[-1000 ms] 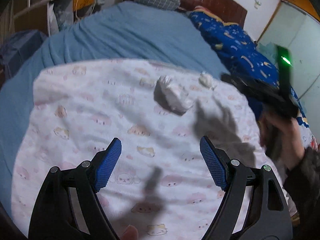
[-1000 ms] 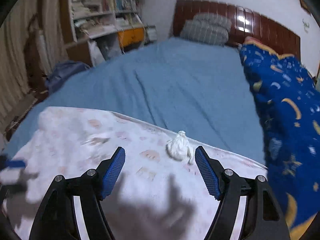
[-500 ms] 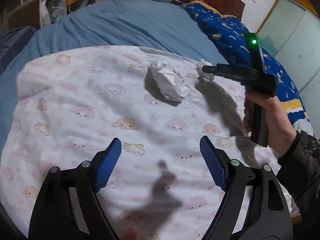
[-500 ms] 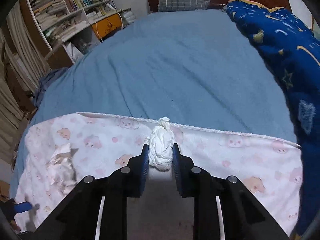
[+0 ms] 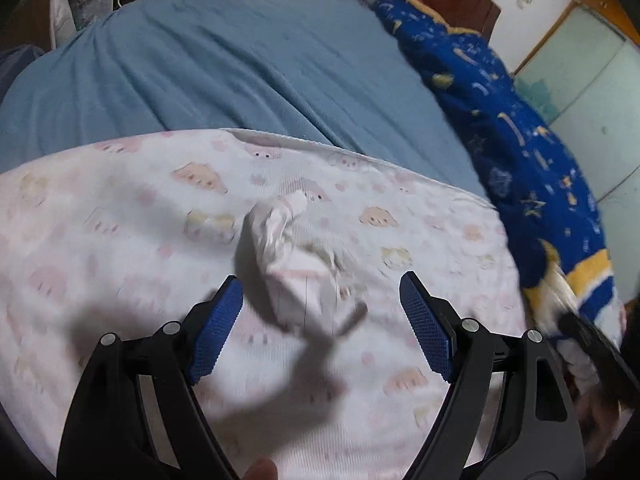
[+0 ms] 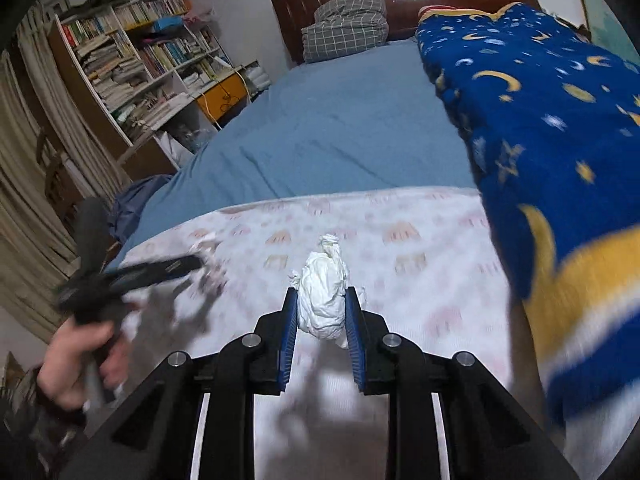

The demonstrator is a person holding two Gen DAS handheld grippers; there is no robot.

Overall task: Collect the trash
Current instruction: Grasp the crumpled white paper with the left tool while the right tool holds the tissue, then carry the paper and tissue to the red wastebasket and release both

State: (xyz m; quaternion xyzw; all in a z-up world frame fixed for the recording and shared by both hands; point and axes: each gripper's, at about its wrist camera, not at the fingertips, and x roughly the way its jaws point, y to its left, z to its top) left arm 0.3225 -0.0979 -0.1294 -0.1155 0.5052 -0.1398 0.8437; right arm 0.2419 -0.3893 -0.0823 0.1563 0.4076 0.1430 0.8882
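My right gripper (image 6: 321, 307) is shut on a small crumpled white tissue wad (image 6: 323, 296) and holds it above the pink-patterned white cloth (image 6: 420, 280). My left gripper (image 5: 320, 308) is open, its blue pads either side of a larger crumpled white paper (image 5: 292, 264) that lies on the cloth (image 5: 120, 240), just ahead of the fingertips. The left gripper also shows blurred in the right wrist view (image 6: 192, 265), near that paper. The right gripper body shows blurred at the lower right edge of the left wrist view.
The cloth lies on a blue bed sheet (image 6: 340, 136). A dark blue star-and-moon quilt (image 6: 560, 140) runs along the right side. A grey checked pillow (image 6: 344, 28) and wooden headboard are at the far end. A bookshelf (image 6: 132, 68) stands left of the bed.
My right gripper closed on the small tissue wad and has lifted it back from the cloth's far edge. My left gripper moved forward until the larger paper sits between its open pads.
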